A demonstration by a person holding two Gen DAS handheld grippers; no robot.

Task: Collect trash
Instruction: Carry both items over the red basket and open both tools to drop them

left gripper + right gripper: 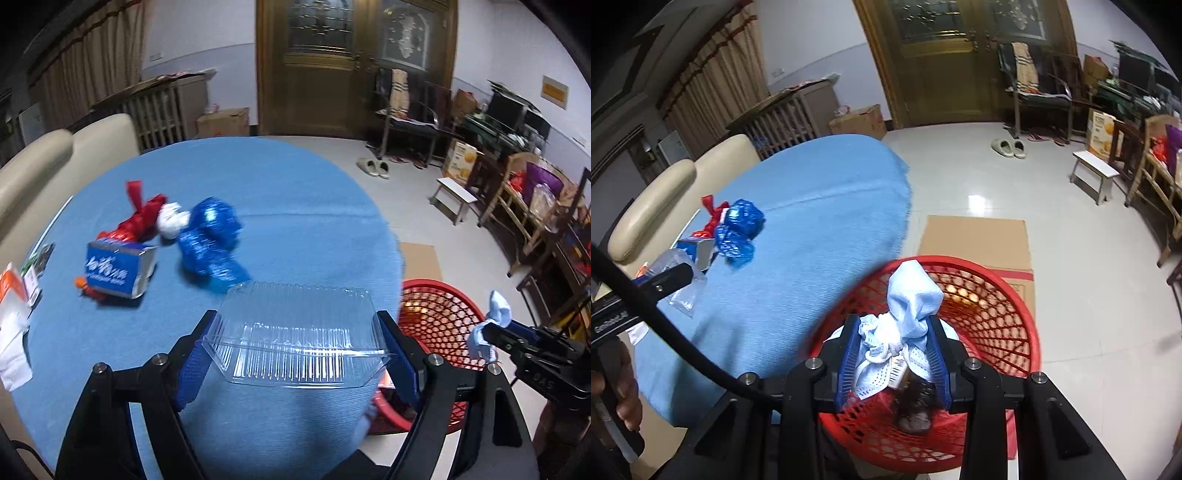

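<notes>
My left gripper (297,354) is shut on a clear plastic clamshell box (295,332) and holds it above the near right edge of the blue round table (288,192). My right gripper (892,354) is shut on a crumpled light-blue cloth (910,306) and holds it over the red mesh basket (997,314) on the floor beside the table. The basket also shows in the left wrist view (439,314), with some dark trash inside. On the table lie a blue foil wrapper (210,236), a red wrapper (136,218), a white crumpled ball (171,219) and a small blue carton (118,271).
White papers and packets (14,314) lie at the table's left edge. A flat cardboard sheet (975,240) lies on the tiled floor behind the basket. A cream sofa (44,166) stands left of the table. Chairs, a stool (454,195) and slippers stand farther off.
</notes>
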